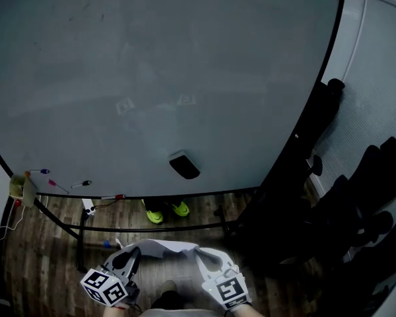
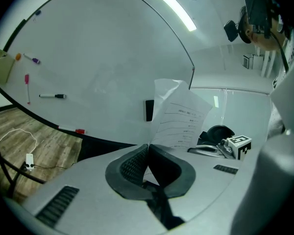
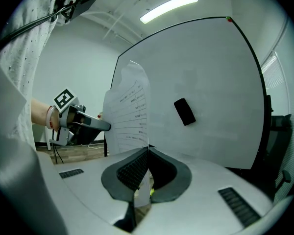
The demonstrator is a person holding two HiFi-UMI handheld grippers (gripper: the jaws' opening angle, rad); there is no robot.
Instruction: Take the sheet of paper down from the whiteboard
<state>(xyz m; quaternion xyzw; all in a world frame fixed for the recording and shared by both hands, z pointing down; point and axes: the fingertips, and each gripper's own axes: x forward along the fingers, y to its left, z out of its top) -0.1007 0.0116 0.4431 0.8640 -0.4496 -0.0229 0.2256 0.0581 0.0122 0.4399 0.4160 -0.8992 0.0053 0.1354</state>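
Both grippers sit nearest, low in the head view. Left gripper (image 1: 129, 259) on the left, right gripper (image 1: 208, 261) on the right, marker cubes toward the person.

Left jaws: closed, pads pinching the left edge of the sheet of paper (image 1: 165, 247). Right jaws: closed as well, clamped on the sheet's right edge, with paper showing below the pads in the right gripper view.

Sheet position: off the whiteboard (image 1: 152, 78), stretched between the two grippers, near the person and above the wooden floor (image 1: 46, 243). It bows upward in the middle; printed lines of text show on it in both gripper views.

Far side: the whiteboard face fills the view, and a black eraser (image 1: 184, 166) clings to its lower middle. Markers (image 1: 81, 184) lie along the lower left – one with a red cap (image 1: 119, 196) at the bottom rail.
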